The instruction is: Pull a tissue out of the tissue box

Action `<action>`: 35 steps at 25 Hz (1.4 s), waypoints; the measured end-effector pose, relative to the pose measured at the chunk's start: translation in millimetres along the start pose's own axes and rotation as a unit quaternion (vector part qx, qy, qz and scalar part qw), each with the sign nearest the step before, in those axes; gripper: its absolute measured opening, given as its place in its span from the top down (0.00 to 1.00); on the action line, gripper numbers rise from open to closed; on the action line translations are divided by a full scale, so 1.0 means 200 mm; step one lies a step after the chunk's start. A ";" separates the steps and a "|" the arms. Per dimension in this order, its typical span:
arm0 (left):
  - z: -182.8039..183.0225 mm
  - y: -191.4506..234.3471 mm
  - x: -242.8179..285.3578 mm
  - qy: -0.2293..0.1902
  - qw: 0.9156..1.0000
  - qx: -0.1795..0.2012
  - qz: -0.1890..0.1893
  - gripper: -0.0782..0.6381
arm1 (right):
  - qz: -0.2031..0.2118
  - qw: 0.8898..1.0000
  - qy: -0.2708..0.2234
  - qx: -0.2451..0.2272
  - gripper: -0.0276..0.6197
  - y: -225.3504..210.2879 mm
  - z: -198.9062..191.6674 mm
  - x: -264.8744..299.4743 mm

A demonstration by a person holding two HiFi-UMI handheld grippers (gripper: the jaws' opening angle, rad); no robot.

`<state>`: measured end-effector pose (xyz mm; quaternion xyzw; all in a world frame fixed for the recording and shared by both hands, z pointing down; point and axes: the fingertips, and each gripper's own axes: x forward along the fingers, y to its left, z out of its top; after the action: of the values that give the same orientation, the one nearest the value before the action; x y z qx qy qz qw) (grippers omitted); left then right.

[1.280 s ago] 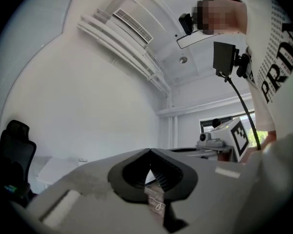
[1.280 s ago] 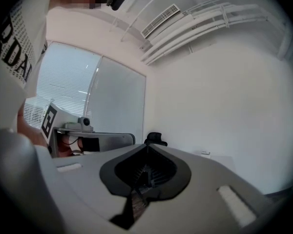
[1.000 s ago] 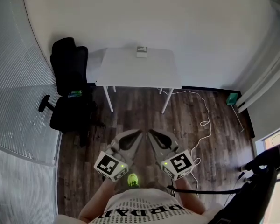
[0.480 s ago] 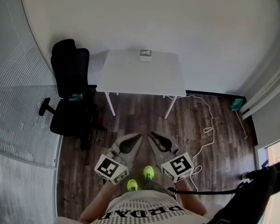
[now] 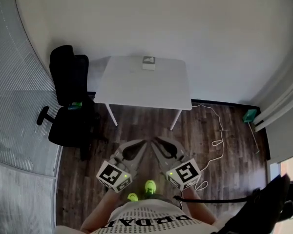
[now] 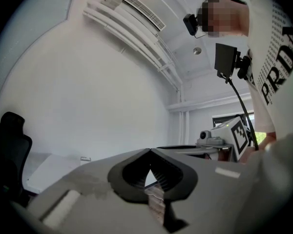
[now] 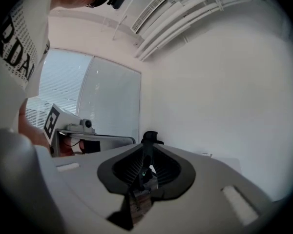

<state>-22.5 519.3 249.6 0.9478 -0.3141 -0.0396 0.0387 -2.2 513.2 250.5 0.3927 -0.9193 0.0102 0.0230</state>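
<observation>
White table: vs far wall, white legs on the floor.
Tissue box: on table top at far edge, abt mid-width, close to wall; too small to tell if a tissue sticks out.
L gripper: low in front of person, over floor, pointing level twd table; jaws together at tips, nothing btwn them; well apart from the box.
R gripper: just beside L gripper, tips near its tips; jaws a narrow slit apart, have just been opening; nothing btwn pads, only the black chair shows thru the gap.
Office chair: black, on castors, left of table, near its left legs.
Floor: dark wood planks.
Cable: white, loops over floor right of table.
Teal obj: on floor by right wall; can't tell what.
Striped pane: pale, left of chair; blinds or ribbed glass, can't tell which.
Person: white shirt w/ black print; neon-yellow shoes under the grippers.
</observation>
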 end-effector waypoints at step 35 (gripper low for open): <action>0.04 0.72 0.63 -0.019 1.000 -0.003 0.002 0.90 | 0.017 1.000 0.011 -0.013 0.88 -0.66 0.04 0.61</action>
<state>-7.2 328.5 250.2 0.9460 -0.3167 -0.0586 0.0354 8.1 334.1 248.2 0.3764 -0.9257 0.0027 0.0377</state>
